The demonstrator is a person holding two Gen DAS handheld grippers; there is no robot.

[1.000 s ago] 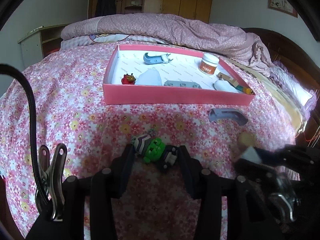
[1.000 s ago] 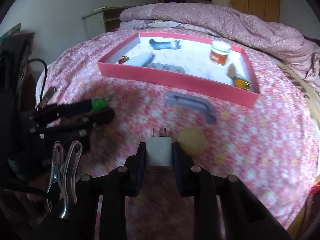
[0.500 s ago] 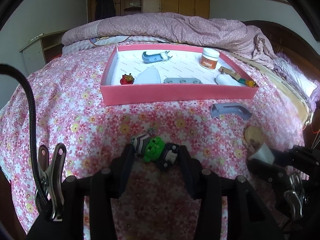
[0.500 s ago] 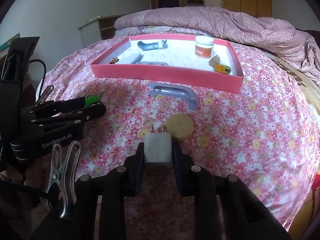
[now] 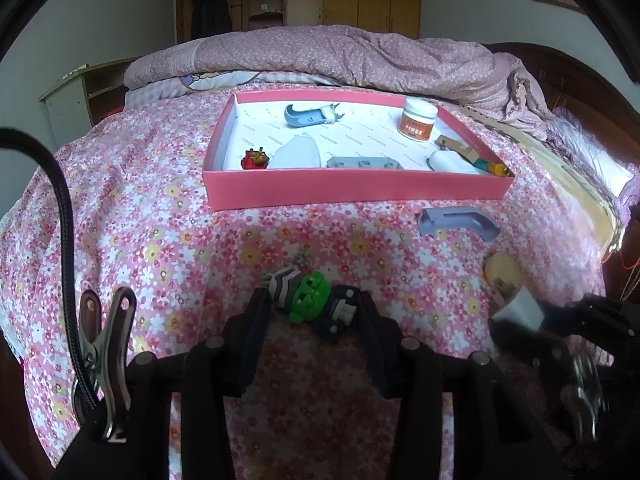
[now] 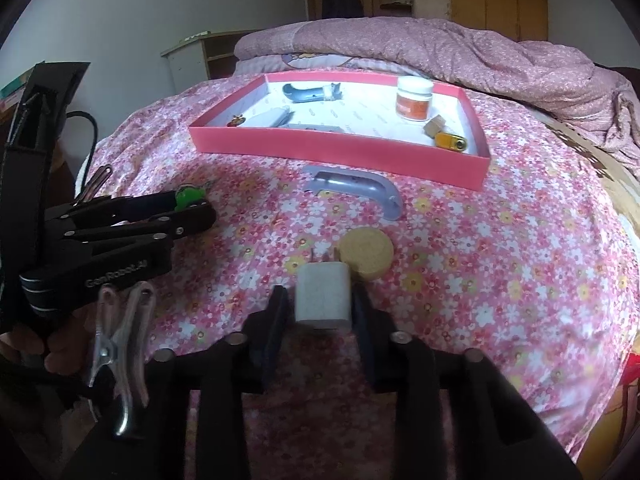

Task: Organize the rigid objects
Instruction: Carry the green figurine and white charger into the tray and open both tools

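Observation:
My left gripper is shut on a green and grey toy figure, which spans the gap between its fingers just above the flowered bedspread. The same toy shows in the right wrist view at the tips of the left gripper. My right gripper is shut on a white charger plug with its prongs pointing forward. The plug also appears at the right edge of the left wrist view. A pink tray lies farther up the bed.
A grey curved handle and a round cork disc lie on the bedspread in front of the tray. The tray holds a white jar, a blue piece and several small items. A rumpled quilt lies behind.
The right wrist view has steadied and levelled, with the plug still gripped beside the cork disc. The left gripper keeps its hold on the toy in the same spot.

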